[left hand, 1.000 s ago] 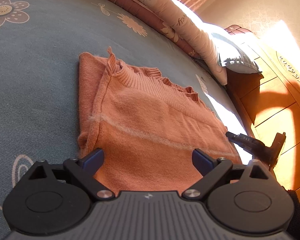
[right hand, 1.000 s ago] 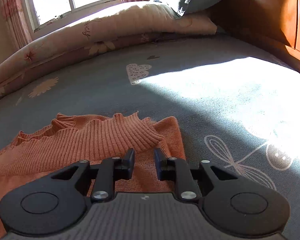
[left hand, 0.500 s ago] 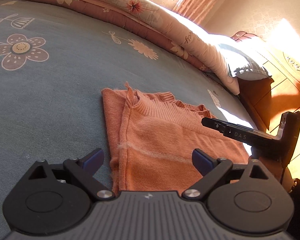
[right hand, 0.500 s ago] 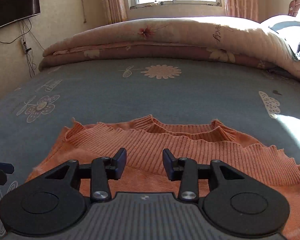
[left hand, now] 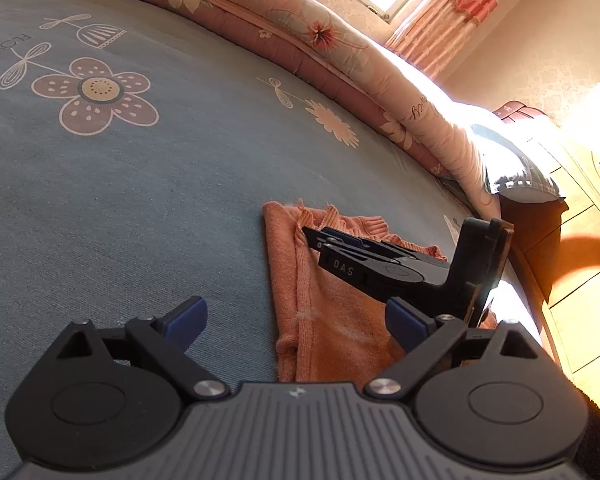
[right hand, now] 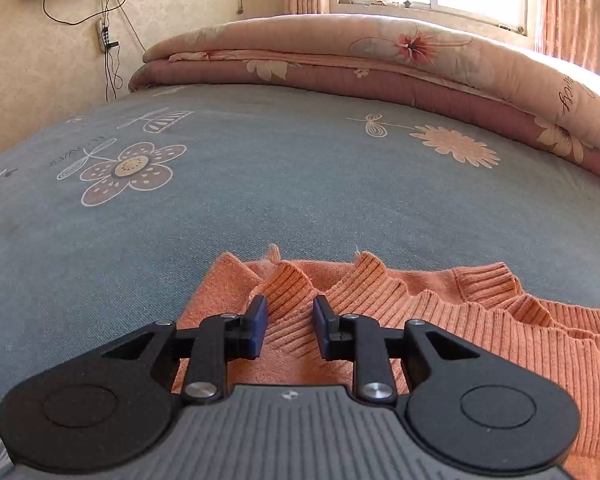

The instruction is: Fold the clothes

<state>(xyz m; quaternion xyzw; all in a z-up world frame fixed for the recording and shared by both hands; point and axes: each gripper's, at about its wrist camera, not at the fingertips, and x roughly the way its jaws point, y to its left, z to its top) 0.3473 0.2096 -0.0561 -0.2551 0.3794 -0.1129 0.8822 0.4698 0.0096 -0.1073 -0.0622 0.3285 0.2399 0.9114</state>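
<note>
Orange sweater (right hand: 440, 320), folded, on bed (right hand: 260, 184). Left gripper (left hand: 296, 320): jaws wide, empty. Right gripper (right hand: 290, 320): jaws narrow, over ribbed edge.

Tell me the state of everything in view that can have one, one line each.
Orange sweater: folded, lying flat on the bed.
Left gripper: open wide, holding nothing.
Right gripper: partly open over the sweater's ribbed edge.
Quilt: folded along the far side.
Curtains: drawn aside.

"DAS" on right tool (left hand: 320, 240); "FLOWER" on bedsheet (right hand: 260, 184).
</note>
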